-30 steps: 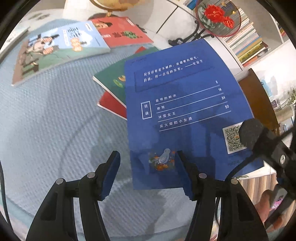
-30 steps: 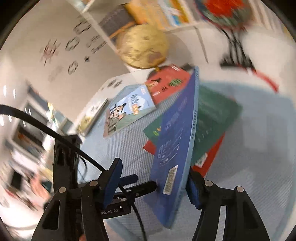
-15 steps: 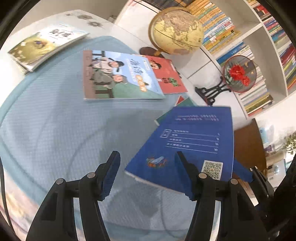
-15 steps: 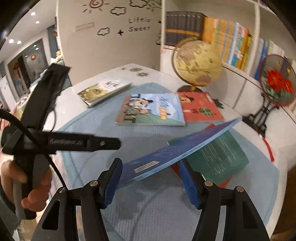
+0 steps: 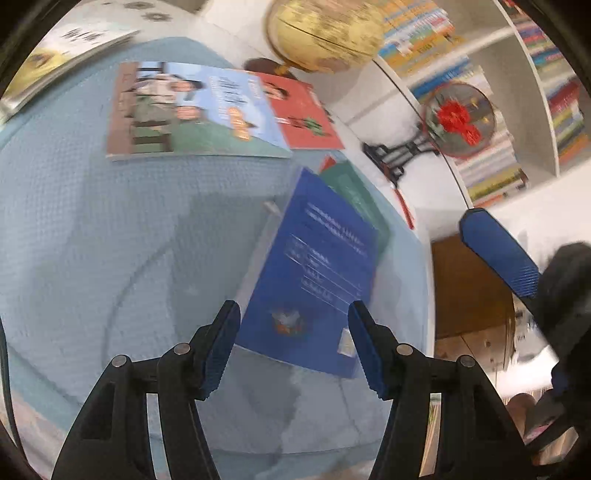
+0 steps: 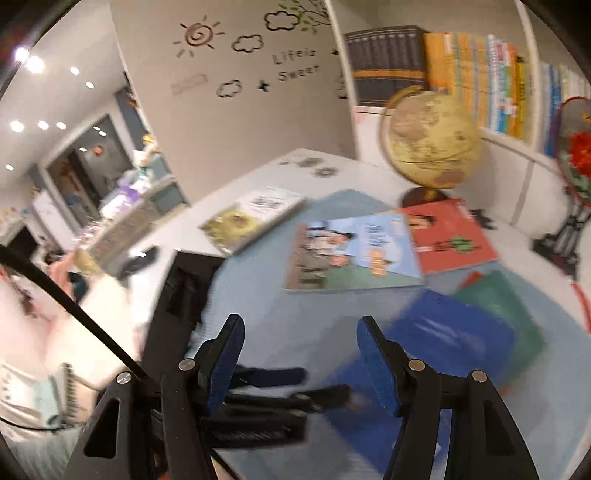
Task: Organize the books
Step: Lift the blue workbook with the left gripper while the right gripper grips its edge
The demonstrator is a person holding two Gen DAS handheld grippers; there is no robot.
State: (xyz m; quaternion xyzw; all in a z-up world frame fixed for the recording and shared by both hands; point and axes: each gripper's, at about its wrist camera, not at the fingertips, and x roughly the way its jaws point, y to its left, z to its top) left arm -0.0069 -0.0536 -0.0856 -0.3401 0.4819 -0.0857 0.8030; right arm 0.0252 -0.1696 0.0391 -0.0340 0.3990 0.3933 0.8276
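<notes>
**Q:** How do my two tools stand, and what do they hold?

**A:** My left gripper (image 5: 293,345), at bottom centre of its view, has its jaws about half apart with nothing clamped — the blue book (image 5: 314,280) lies beyond the pads, flat on the light blue mat (image 5: 92,240). My right gripper (image 6: 299,354) shows the same half-open gap and grips nothing. In its view the blue book (image 6: 443,343) sits at lower right, beyond the right finger.

**Q:** Where does that book rest against the others?

**A:** It lies on top of a green book (image 5: 354,192) in the centre of the left view; a sliver of red shows under that pile. At upper left lie a pale blue illustrated book (image 5: 192,110) and, touching its right edge, a red book (image 5: 303,114). A yellow-covered book (image 5: 55,51) sits at the far upper left, off the mat. A globe (image 5: 325,33) stands at top centre.

**Q:** Which step is this?

**A:** I judge the blue book to be laid on the pile — one stacking step done. The next move, as I read it, calls for carrying an open gripper to the pale blue book's near edge, lifting it, and squaring it on the pile. Its thin, flat cover may need the second tool to steady it.
</notes>
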